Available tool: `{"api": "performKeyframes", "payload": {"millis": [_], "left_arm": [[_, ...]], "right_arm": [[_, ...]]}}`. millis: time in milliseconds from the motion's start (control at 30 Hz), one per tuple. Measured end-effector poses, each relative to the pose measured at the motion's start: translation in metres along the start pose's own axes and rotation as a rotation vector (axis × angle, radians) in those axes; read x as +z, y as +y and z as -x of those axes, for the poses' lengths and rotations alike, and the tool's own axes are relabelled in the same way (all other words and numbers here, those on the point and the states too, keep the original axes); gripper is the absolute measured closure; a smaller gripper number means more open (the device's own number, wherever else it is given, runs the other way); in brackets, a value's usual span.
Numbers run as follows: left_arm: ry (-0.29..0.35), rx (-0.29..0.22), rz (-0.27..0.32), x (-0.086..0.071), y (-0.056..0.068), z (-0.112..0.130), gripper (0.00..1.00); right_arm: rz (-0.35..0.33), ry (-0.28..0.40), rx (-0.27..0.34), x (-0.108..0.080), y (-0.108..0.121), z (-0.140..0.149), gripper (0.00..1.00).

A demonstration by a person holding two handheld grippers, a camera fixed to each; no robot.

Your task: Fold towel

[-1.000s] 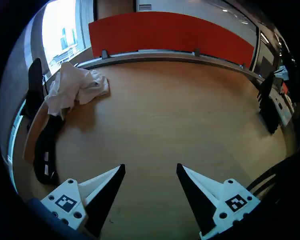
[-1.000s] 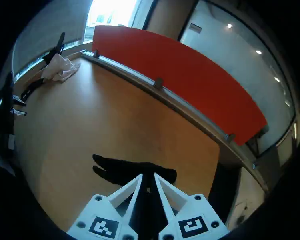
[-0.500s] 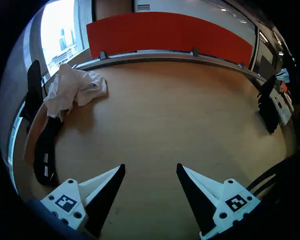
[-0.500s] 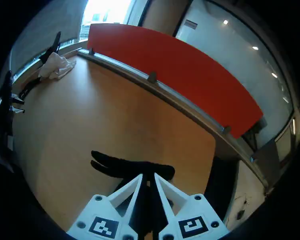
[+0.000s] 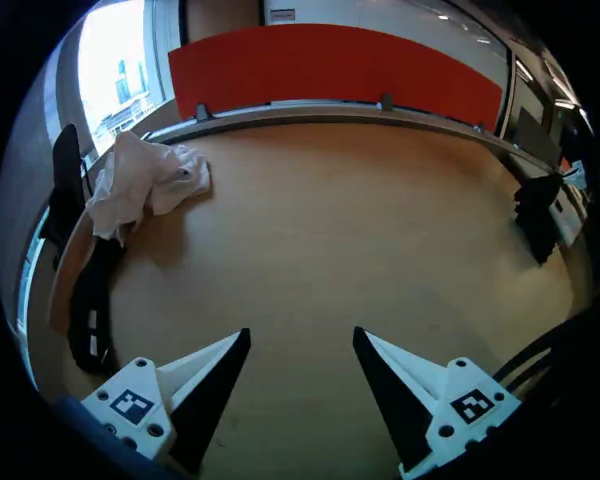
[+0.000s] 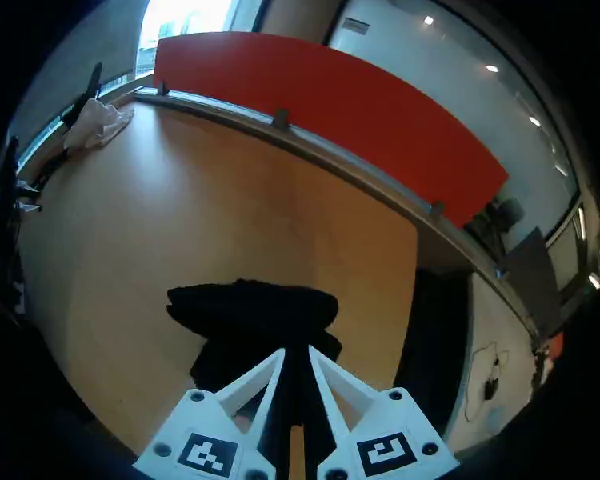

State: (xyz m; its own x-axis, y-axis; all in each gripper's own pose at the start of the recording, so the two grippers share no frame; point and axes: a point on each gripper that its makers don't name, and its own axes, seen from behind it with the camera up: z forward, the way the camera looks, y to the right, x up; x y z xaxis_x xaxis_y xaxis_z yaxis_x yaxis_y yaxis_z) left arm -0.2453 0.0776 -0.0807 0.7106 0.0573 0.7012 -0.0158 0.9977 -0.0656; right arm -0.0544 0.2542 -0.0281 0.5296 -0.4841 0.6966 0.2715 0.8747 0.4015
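My right gripper [image 6: 296, 352] is shut on a black towel [image 6: 252, 308], which bunches up and hangs just in front of the fingertips above the wooden table [image 6: 180, 216]. In the left gripper view the same black towel [image 5: 538, 216] shows as a dark bunch at the table's far right edge. My left gripper [image 5: 300, 340] is open over bare wood, with nothing between its fingers. A crumpled white cloth [image 5: 144, 180] lies at the table's far left corner, and shows small in the right gripper view as the white cloth [image 6: 96, 124].
A red divider panel [image 5: 332, 68] on a metal rail runs along the table's back edge. A black chair [image 5: 64, 184] and a long black object [image 5: 92, 296] stand by the left edge. Beyond the right edge the floor [image 6: 492, 352] drops away.
The right gripper has raised the black towel, so more of it now bunches and hangs before the fingers, and its view has swung right. The left gripper has barely moved.
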Motion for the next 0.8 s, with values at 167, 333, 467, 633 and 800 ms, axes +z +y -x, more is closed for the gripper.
{"api": "performKeyframes", "payload": {"millis": [167, 333, 467, 633, 800], "left_arm": [[-0.005, 0.006, 0.002, 0.000, 0.002, 0.002, 0.05], [-0.007, 0.013, 0.001, 0.000, 0.003, 0.002, 0.05], [-0.006, 0.012, 0.000, -0.001, 0.002, 0.003, 0.05], [-0.007, 0.012, -0.005, -0.003, -0.001, 0.004, 0.05], [-0.010, 0.015, -0.011, -0.005, -0.003, 0.006, 0.05]], "right_arm": [[0.000, -0.017, 0.029, -0.001, -0.004, 0.022, 0.95], [0.004, -0.031, 0.045, 0.000, -0.005, 0.037, 0.95], [0.008, -0.045, 0.056, 0.002, -0.006, 0.049, 0.95], [0.012, -0.066, 0.080, 0.006, -0.007, 0.066, 0.95], [0.012, -0.091, 0.121, 0.012, -0.011, 0.086, 0.95]]}}
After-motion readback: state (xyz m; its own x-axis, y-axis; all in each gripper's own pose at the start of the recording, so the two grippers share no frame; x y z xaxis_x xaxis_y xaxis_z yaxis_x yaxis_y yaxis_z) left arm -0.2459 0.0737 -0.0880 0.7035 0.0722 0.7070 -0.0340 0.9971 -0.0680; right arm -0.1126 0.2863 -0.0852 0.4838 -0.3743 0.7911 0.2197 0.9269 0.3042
